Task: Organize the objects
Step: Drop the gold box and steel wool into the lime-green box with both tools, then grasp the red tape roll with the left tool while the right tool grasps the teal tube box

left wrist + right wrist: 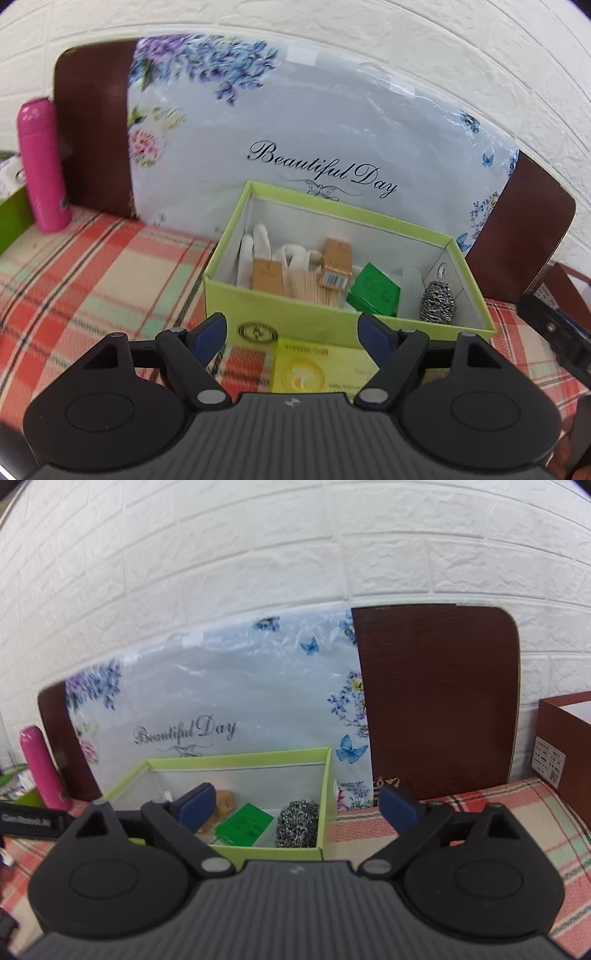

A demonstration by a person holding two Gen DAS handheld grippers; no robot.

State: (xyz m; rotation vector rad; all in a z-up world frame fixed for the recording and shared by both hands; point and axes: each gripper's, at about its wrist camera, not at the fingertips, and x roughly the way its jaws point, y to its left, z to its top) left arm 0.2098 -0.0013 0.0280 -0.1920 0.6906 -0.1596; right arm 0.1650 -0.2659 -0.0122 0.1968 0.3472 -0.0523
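Note:
An open light-green box (295,314) stands on the plaid tablecloth and holds tan cartons (334,266), white pieces, a green packet (373,290) and a steel scourer (437,301). A yellow packet (317,369) lies on the cloth just in front of the box, between the fingers of my open, empty left gripper (291,332). My right gripper (299,806) is open and empty, hovering over the box's (236,764) right front corner, above the green packet (243,825) and scourer (297,823).
A pink bottle (42,162) stands at the far left by a green container (13,218). A floral "Beautiful Day" pillow (314,122) leans on a brown board (439,698) against the white wall. A brown box (565,742) sits at far right.

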